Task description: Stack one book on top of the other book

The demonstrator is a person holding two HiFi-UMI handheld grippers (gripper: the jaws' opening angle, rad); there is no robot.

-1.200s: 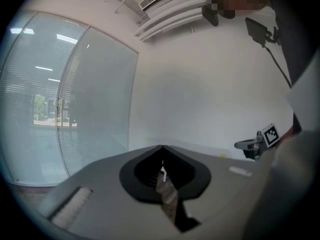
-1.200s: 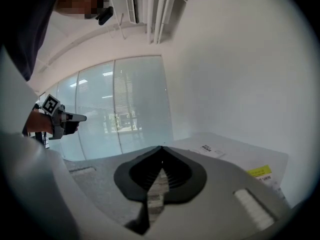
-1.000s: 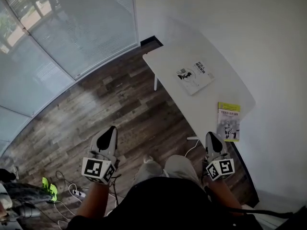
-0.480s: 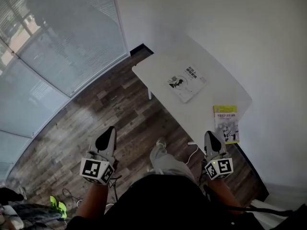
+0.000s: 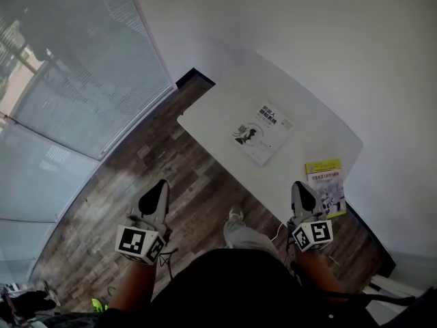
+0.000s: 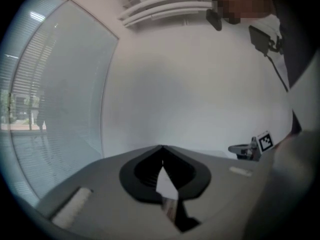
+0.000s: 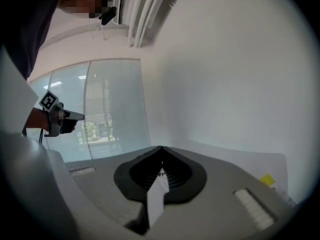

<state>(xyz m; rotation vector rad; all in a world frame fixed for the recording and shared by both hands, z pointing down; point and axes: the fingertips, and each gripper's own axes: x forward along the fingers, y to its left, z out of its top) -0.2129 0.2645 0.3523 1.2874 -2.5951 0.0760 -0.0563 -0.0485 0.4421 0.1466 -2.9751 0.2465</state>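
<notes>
Closest to me, just past my torso: both forearms out front, roughly parallel, wrists straight, tongs aimed ahead and only slightly down.

Left tongs [image 5: 159,185]: grey shells tapering to black ribbed pads, with a black-and-white marker cube [image 5: 140,243] on the back. They hang over the floor [image 5: 171,157], which is dark worn wood planks with grey patches, well left of the table [image 5: 205,118]. Pads are pressed tip to tip, nothing between them.

Right tongs [image 5: 301,186]: same build, same state, closed all the way and empty. They sit at the near right end of the table. A thin white cable [image 5: 278,225] runs on the floor just beside them.

Table: smooth white matte top, running diagonally away from me.

Yellow-topped book [image 5: 326,186]: thin paperback lying flat, with a yellow band over a white cover and a grey-black illustration. It's at the table's near right edge, just ahead-right of the right tongs. In the right gripper view only its yellow corner shows, low right and clear of the pads, so no contact.

White book [image 5: 261,132]: also thin and flat, white cover with a black drawing and dark lettering. It lies mid-table, turned diagonal, well apart from the yellow-topped one. Books are not stacked.

Farthest out: a curved glass wall [image 5: 61,80] with slatted blinds on the left, and a plain white wall [image 5: 307,39] behind the table.
</notes>
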